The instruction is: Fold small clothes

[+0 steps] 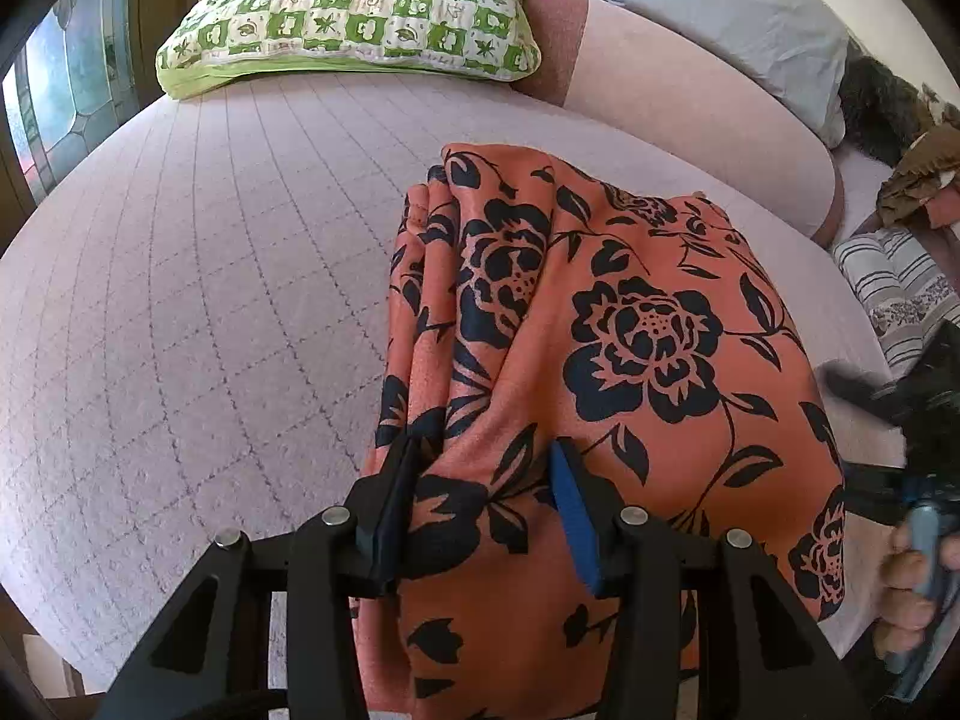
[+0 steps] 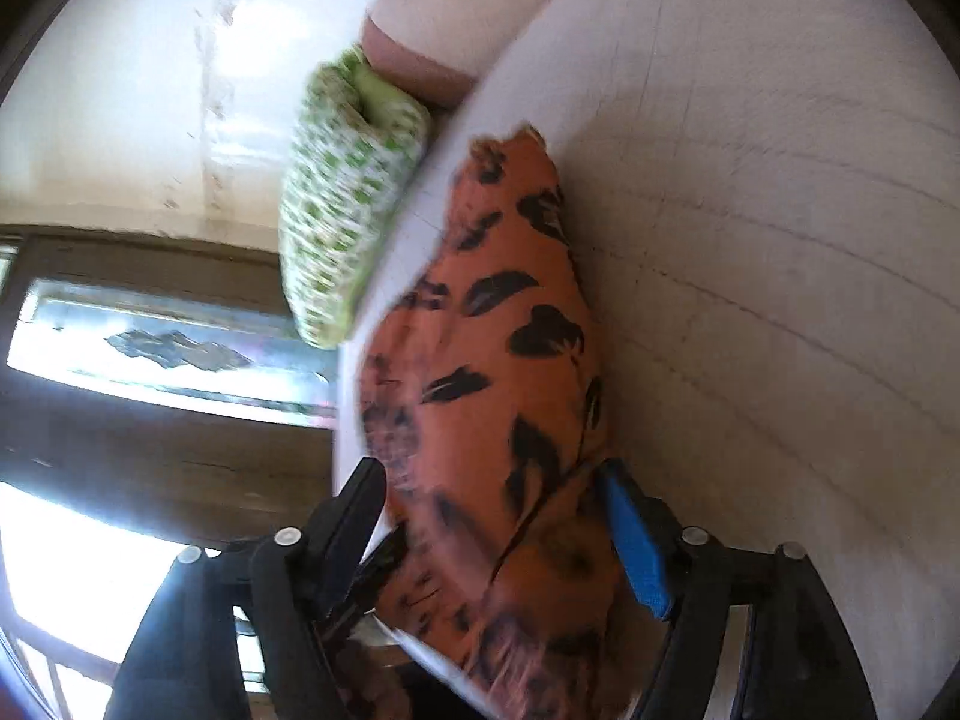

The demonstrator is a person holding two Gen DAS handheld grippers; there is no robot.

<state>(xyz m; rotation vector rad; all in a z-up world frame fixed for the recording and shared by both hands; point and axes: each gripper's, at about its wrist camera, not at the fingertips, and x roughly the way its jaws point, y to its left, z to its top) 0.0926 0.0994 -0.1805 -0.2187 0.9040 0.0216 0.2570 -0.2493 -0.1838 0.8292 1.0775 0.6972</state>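
An orange garment with black flowers point(image 1: 600, 330) lies folded into a thick bundle on the pale pink quilted bed point(image 1: 180, 300). My left gripper point(image 1: 486, 450) has its jaws apart around the near edge of the bundle, with cloth bulging between the fingers. In the right wrist view, which is rolled sideways and blurred, the same garment point(image 2: 498, 360) fills the gap of my right gripper point(image 2: 489, 474), whose jaws stand wide apart around it. The right gripper and the hand holding it also show at the right edge of the left wrist view point(image 1: 918, 540).
A green and white patterned pillow point(image 1: 354, 12) lies at the head of the bed, also in the right wrist view point(image 2: 348, 204). A pink bolster point(image 1: 690, 96), a grey cloth point(image 1: 750, 12) and a striped fabric pile point(image 1: 894, 282) sit at the right. A window point(image 1: 66, 78) is at the left.
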